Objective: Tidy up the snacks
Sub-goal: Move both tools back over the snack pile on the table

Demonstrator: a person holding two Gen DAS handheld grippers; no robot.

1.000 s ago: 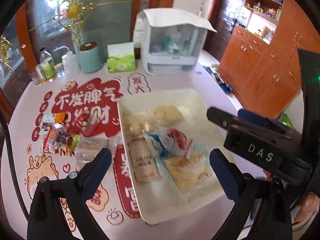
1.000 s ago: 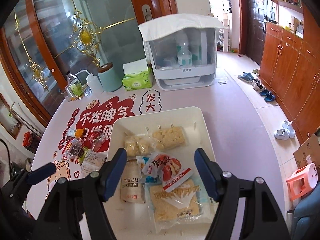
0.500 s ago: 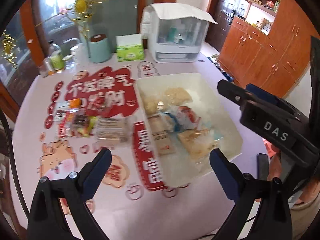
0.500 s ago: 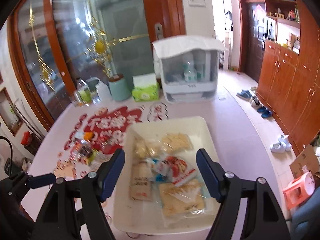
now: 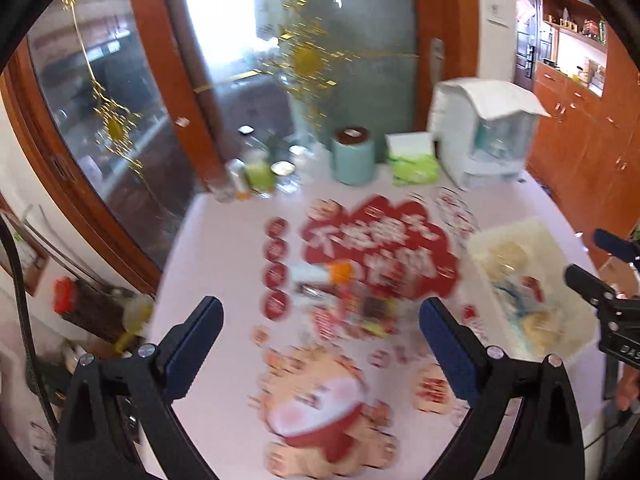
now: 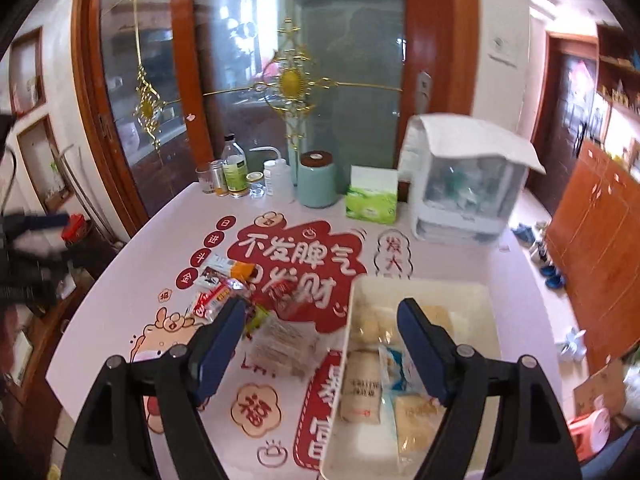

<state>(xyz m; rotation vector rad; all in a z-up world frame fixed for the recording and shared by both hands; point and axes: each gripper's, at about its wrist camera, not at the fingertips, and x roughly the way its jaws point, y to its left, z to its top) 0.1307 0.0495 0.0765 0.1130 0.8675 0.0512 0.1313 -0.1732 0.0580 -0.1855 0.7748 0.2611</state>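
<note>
Loose snack packets (image 6: 240,292) lie on the table (image 6: 452,264) left of the white tray (image 6: 420,286), well apart from it. They look light, crinkly and slippery (pinch a sealed edge). Left gripper (image 5: 320,328) and right gripper (image 6: 320,332) hover, jaws spread, empty.

Left gripper (image 5: 320,340) up in the air, jaws spread wide, nothing between them; view blurred. Right gripper (image 6: 320,344) also raised, jaws wide apart and empty, blue pads (image 6: 420,348) facing inward. Right gripper shows at the far right edge of the left wrist view (image 5: 612,300). Left gripper is a dark blur at the left edge of the right wrist view.
</note>
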